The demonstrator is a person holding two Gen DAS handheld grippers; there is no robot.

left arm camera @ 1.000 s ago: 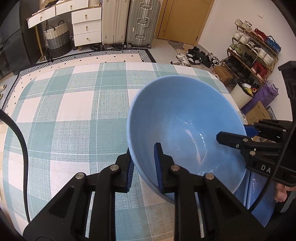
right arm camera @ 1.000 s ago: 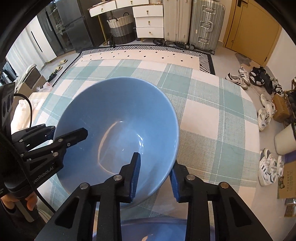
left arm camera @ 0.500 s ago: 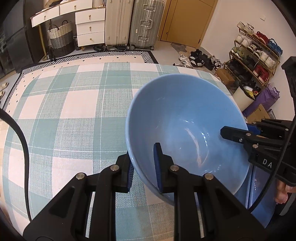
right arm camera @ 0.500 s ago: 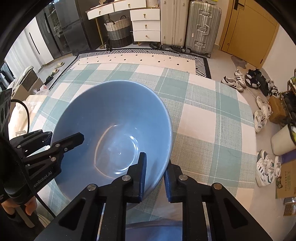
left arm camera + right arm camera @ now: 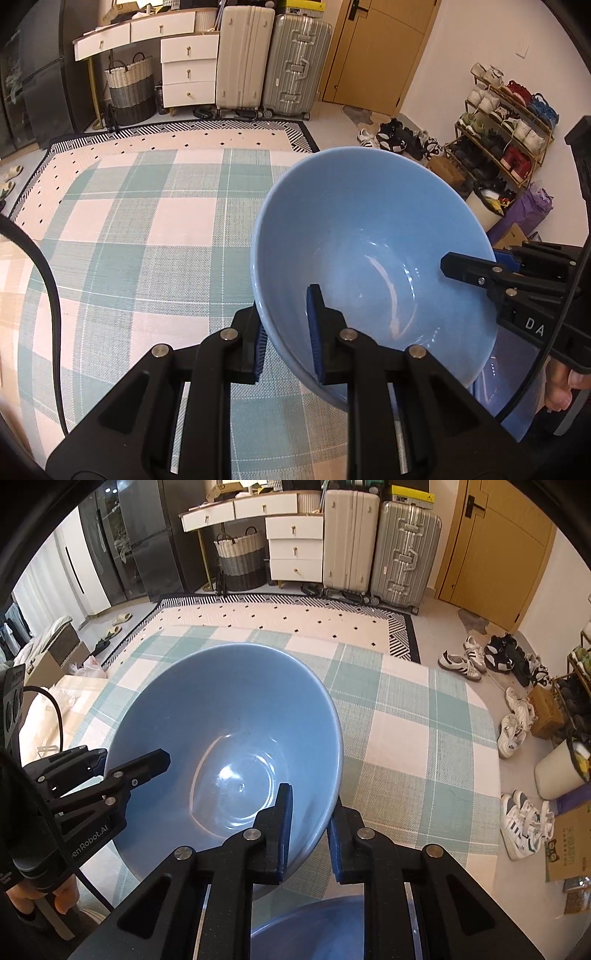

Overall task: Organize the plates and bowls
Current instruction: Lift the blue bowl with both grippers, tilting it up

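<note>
Blue bowl (image 5: 369, 251), one, fills the centre-right of the left wrist view, tilted above a checked tablecloth (image 5: 129, 240). A second blue dish (image 5: 314, 926) peeks in at the bottom edge of the right wrist view. Left gripper (image 5: 286, 332) and right gripper (image 5: 308, 834), both angled downward, clamp opposite rims. Two suitcases (image 5: 273, 55) stand in the upper frame.

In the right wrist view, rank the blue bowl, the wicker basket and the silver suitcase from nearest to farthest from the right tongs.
1. Blue bowl: its rim is clamped in the right tongs, at the bottom centre.
2. and 3. Wicker basket, far upper left, and silver suitcase, far upper right: both stand across the room beyond the rug, too close to call.
</note>
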